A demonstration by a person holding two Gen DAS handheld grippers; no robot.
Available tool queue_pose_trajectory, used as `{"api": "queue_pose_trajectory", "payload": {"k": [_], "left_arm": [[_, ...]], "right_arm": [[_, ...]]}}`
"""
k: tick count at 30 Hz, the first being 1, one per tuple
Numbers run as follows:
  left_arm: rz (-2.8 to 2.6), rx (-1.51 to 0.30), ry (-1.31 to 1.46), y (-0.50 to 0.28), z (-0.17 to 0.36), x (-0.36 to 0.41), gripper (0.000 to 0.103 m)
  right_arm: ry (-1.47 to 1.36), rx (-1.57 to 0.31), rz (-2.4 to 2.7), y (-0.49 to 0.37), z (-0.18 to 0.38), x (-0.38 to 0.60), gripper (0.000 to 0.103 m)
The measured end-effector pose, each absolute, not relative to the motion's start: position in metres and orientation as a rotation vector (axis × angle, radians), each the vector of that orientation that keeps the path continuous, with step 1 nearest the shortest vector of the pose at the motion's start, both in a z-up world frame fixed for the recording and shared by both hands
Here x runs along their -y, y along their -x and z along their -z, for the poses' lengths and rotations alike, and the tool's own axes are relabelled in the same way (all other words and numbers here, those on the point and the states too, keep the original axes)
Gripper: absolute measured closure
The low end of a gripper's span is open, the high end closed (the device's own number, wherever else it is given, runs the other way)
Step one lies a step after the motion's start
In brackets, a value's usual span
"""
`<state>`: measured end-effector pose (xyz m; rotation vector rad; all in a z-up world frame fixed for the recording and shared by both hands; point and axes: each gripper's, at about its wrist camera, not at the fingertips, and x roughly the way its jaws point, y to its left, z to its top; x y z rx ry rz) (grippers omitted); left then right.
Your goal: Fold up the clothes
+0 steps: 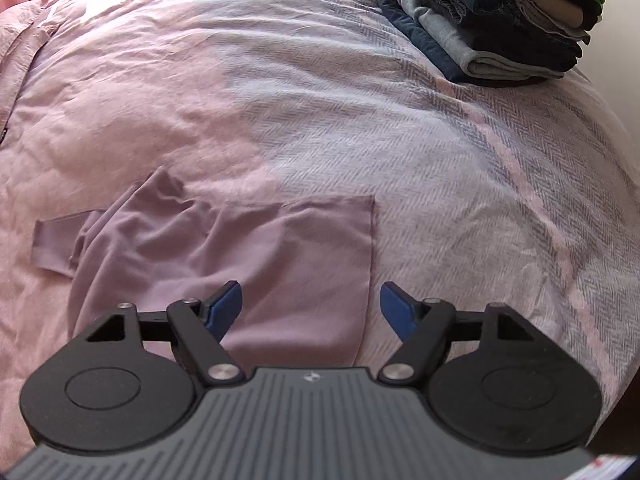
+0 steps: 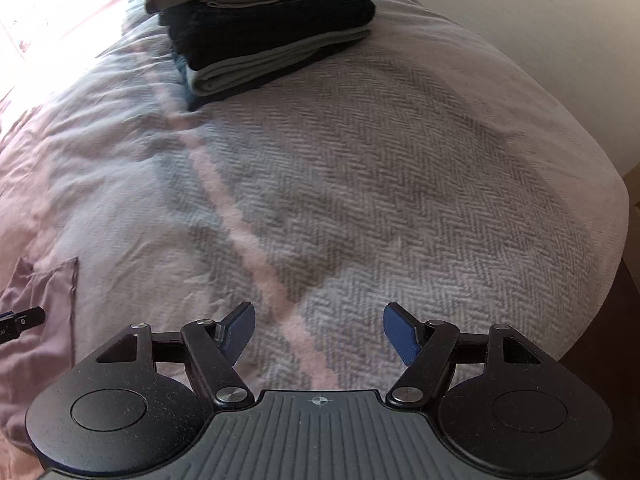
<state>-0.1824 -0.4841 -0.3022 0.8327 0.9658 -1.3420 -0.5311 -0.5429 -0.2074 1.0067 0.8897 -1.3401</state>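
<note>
A mauve garment (image 1: 224, 248) lies partly folded and wrinkled on the bed, with a sleeve sticking out to its left. My left gripper (image 1: 312, 308) hovers open just above the garment's near right part, nothing between its blue pads. In the right wrist view only the garment's right edge (image 2: 44, 300) shows at the far left. My right gripper (image 2: 319, 330) is open over bare herringbone blanket, well to the right of the garment. A black piece of the left gripper's body (image 2: 20, 322) shows at the left edge over the garment.
A tall stack of folded clothes (image 1: 500, 20) sits at the far right of the bed, also seen as the stack (image 2: 260, 28) ahead of the right gripper. Grey and pink herringbone blanket (image 2: 380, 184) covers the bed; its edge drops off at the right. A pink pillow (image 1: 20, 48) lies far left.
</note>
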Motion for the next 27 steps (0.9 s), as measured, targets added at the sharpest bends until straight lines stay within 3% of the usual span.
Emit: {"api": "queue_pose_trajectory", "payload": {"k": [9, 11, 13, 15, 20, 27], "left_arm": [[1.316, -0.978, -0.896, 0.201, 0.358, 0.55, 0.03], [1.315, -0.99, -0.898, 0.199, 0.367, 0.555, 0.037], [1.335, -1.001, -0.87, 0.192, 0.369, 0.554, 0.072], [1.34, -0.99, -0.863, 0.185, 0.365, 0.549, 0.101], [1.307, -0.937, -0.705, 0.13, 0.299, 0.502, 0.101], [0.972, -0.86, -0.491, -0.011, 0.176, 0.357, 0.101]], "right_arm": [[-1.071, -0.941, 1.335, 0.537, 0.237, 0.569, 0.035], [-1.076, -0.952, 1.322, 0.53, 0.243, 0.572, 0.035], [-1.075, -0.955, 1.304, 0.522, 0.245, 0.575, 0.035], [-1.066, -0.961, 1.281, 0.51, 0.245, 0.577, 0.035], [-1.038, -0.938, 1.183, 0.464, 0.239, 0.578, 0.035], [-1.081, -0.896, 0.987, 0.376, 0.239, 0.543, 0.035]]}}
